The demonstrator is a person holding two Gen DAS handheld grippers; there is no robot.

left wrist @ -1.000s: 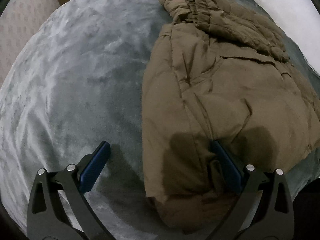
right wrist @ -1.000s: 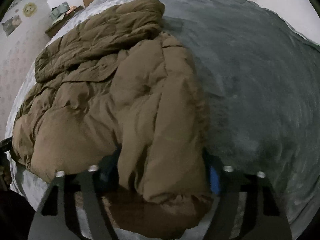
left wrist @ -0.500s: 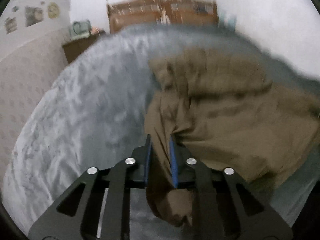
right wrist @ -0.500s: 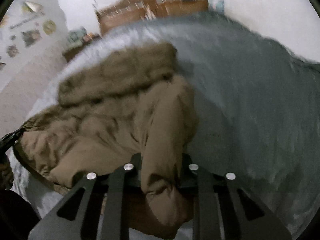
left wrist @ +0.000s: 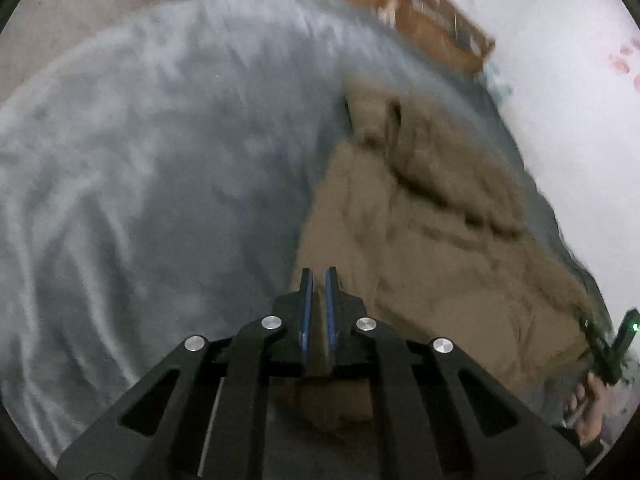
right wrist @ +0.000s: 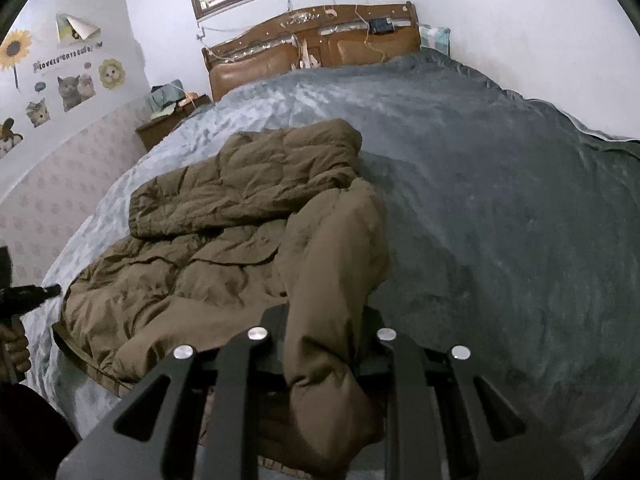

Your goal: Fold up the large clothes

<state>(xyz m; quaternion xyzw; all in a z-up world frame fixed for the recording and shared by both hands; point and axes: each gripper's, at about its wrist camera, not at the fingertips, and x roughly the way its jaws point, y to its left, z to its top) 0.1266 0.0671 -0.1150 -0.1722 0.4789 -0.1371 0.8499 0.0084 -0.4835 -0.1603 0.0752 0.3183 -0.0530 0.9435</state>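
A large olive-brown padded jacket (right wrist: 224, 240) lies on a bed under a grey blanket (right wrist: 500, 200). It also shows in the left wrist view (left wrist: 432, 240), blurred. My left gripper (left wrist: 318, 280) is shut on the jacket's near left hem, with cloth pinched between the blue pads. My right gripper (right wrist: 326, 316) is shut on the jacket's near right edge, and a thick fold rises up between the fingers. The hood end lies far from me.
A wooden headboard (right wrist: 312, 48) stands at the bed's far end, under a window. A bedside table (right wrist: 172, 120) with clutter stands at the far left. White walls flank the bed. The grey blanket (left wrist: 140, 180) spreads wide on both sides of the jacket.
Both grippers went from open around the jacket's near hem to shut on it. Both have lifted and tilted up, so the room's far end came into view.
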